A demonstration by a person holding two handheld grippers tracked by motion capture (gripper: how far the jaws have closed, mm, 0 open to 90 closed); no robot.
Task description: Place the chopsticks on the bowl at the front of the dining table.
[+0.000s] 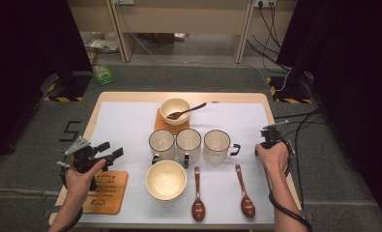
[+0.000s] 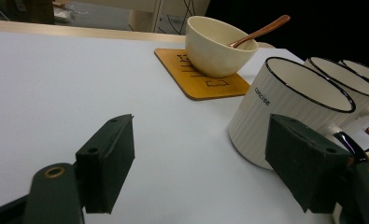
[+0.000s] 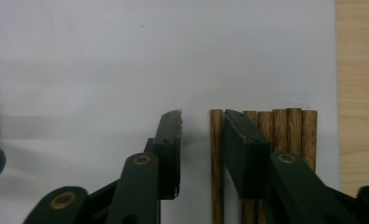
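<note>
Three mugs [image 1: 188, 144] line the worktop [image 1: 125, 130] centre; the right gripper [image 1: 271, 137] sits right of them. Left gripper [image 2: 201, 163]: fingers spread beside the nearest mug [image 2: 289, 107]. Right gripper [image 3: 202, 140]: fingers parted astride one wooden stick [image 3: 216, 158] of a bundle, probably light, stiff; pinch mid-length.

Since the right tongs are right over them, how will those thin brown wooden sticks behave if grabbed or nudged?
The thin brown wooden sticks look slim and straight, so probably stiff and light. Lying loose side by side on the smooth white table cover, they may scatter when nudged. The right tongs stand open around one stick, so its neighbours may shift.
</note>
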